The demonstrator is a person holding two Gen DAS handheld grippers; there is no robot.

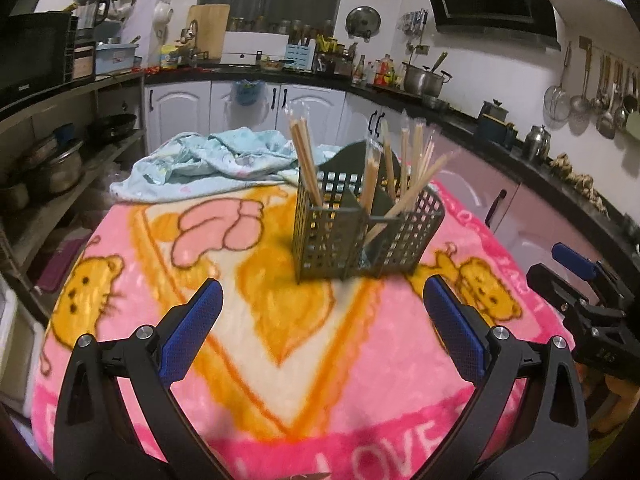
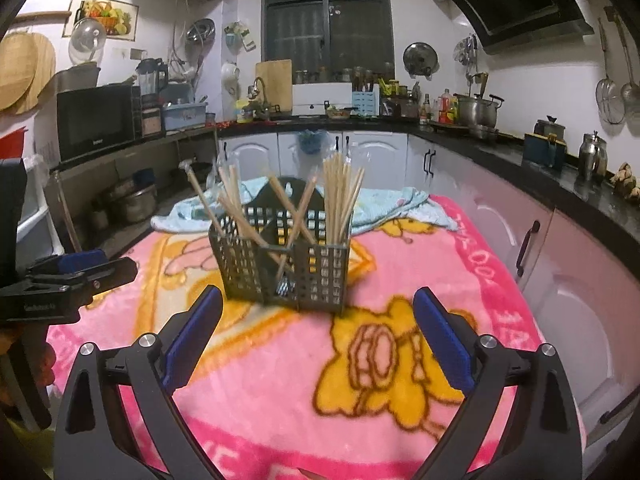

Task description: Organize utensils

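Left wrist view: utensil caddy point(image 1: 366, 226) centre frame on the blanket-covered desk point(image 1: 280, 380), chopsticks point(image 1: 306, 160) leaning loosely. Left gripper point(image 1: 322, 326) and right gripper point(image 2: 318, 330) fingers wide, empty. Risk: light caddy tips if a finger clips a stick.

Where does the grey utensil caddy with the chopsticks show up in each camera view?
Left wrist view: the utensil caddy stands just right of centre, beyond the open left gripper.
Right wrist view: the caddy stands just left of centre, beyond the open right gripper.
Shared landmark: the light blue cloth behind it.
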